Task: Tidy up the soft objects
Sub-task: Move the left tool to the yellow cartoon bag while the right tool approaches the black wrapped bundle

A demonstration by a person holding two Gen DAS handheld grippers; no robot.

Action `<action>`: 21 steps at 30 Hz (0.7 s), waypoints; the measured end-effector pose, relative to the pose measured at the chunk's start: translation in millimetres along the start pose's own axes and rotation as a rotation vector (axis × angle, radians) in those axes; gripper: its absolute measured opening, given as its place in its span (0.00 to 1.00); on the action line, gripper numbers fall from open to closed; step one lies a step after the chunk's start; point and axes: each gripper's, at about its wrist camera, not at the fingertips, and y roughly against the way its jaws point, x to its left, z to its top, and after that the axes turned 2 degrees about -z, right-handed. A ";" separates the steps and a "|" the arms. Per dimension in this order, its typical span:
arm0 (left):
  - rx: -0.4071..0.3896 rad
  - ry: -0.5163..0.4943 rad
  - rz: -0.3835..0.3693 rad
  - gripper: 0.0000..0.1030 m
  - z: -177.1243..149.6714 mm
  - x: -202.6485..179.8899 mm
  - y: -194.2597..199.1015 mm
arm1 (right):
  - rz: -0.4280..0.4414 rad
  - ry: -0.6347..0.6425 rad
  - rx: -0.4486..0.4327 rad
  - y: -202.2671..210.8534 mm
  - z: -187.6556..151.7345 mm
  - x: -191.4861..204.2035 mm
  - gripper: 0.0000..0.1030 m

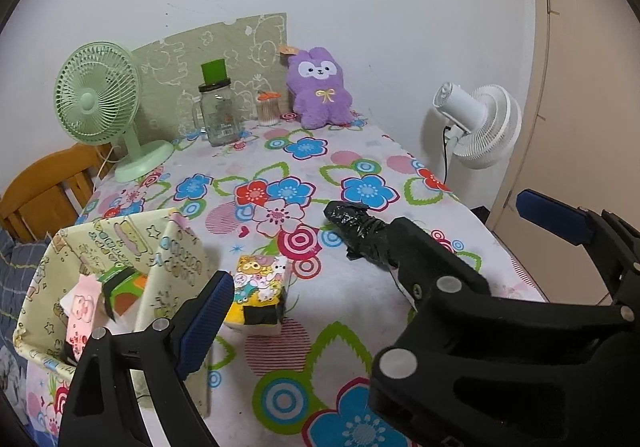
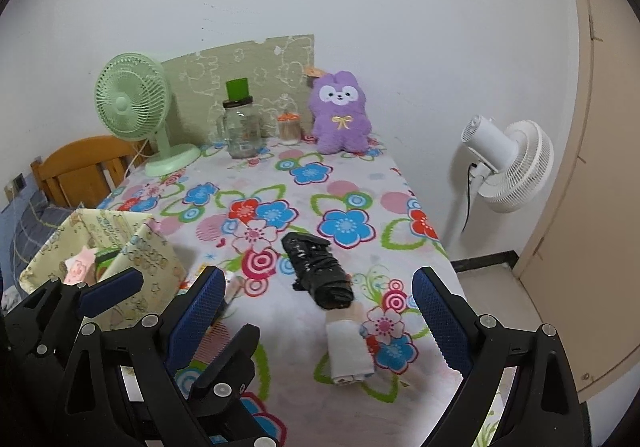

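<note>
A cream patterned fabric bin (image 1: 120, 247) stands at the table's left edge, with pink and green items inside; it also shows in the right wrist view (image 2: 120, 247). A colourful cartoon tissue pack (image 1: 260, 293) lies just right of it. A black rolled bundle (image 2: 318, 273) and a white rolled cloth (image 2: 350, 357) lie mid-table. A purple plush bunny (image 1: 318, 93) sits at the back. My left gripper (image 1: 368, 263) is open and empty above the tissue pack. My right gripper (image 2: 320, 321) is open and empty, with the two rolls between its fingers.
A green desk fan (image 1: 98, 103), a glass jar with a green lid (image 1: 218, 115) and a small swab pot (image 1: 268, 109) stand at the back. A white floor fan (image 2: 508, 163) stands right of the table, a wooden chair (image 2: 84, 167) at left.
</note>
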 end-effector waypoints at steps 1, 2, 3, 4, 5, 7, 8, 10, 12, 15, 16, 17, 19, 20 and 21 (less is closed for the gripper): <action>0.003 -0.005 0.000 0.90 0.8 -1.6 -2.3 | -0.003 -0.003 0.002 -1.4 -0.3 -2.0 0.94; 0.004 -0.007 0.000 0.90 1.3 -2.5 -3.7 | -0.005 -0.004 0.002 -2.9 -0.4 -3.5 0.94; 0.006 -0.010 0.000 0.90 2.0 -3.7 -5.7 | -0.007 -0.006 0.004 -4.5 -0.4 -5.3 0.94; 0.009 -0.011 0.001 0.90 2.6 -4.5 -7.2 | -0.009 -0.007 0.005 -6.1 -0.2 -7.1 0.94; 0.013 -0.012 0.003 0.90 3.3 -5.2 -9.6 | -0.010 -0.008 0.005 -7.8 -0.1 -8.8 0.94; 0.021 -0.010 0.008 0.90 4.5 -5.6 -14.4 | -0.012 -0.010 0.006 -11.4 -0.1 -12.0 0.94; 0.026 -0.009 0.013 0.90 5.2 -5.6 -17.3 | -0.010 -0.012 0.006 -13.8 -0.2 -13.9 0.94; 0.027 -0.010 0.031 0.90 6.6 -5.6 -21.2 | -0.006 -0.013 0.008 -18.4 0.2 -16.0 0.94; 0.023 -0.012 0.051 0.90 8.3 -4.8 -25.4 | 0.001 -0.012 0.014 -23.7 1.1 -16.9 0.94; 0.034 -0.004 0.068 0.90 10.7 -1.6 -32.9 | 0.009 -0.006 0.016 -33.0 3.5 -17.4 0.94; 0.037 0.000 0.072 0.90 11.4 -0.5 -35.4 | 0.011 -0.004 0.017 -35.4 4.2 -17.7 0.94; 0.041 0.003 0.077 0.90 12.2 0.5 -38.3 | 0.015 -0.001 0.018 -38.6 5.1 -17.8 0.94; 0.050 0.008 0.093 0.90 13.1 3.1 -43.7 | 0.017 0.005 0.017 -43.7 6.0 -17.9 0.94; 0.055 0.012 0.098 0.90 13.3 4.4 -46.5 | 0.016 0.008 0.018 -46.8 6.6 -18.1 0.94; 0.059 0.016 0.103 0.90 13.5 5.9 -49.0 | 0.018 0.012 0.020 -49.4 6.9 -18.0 0.94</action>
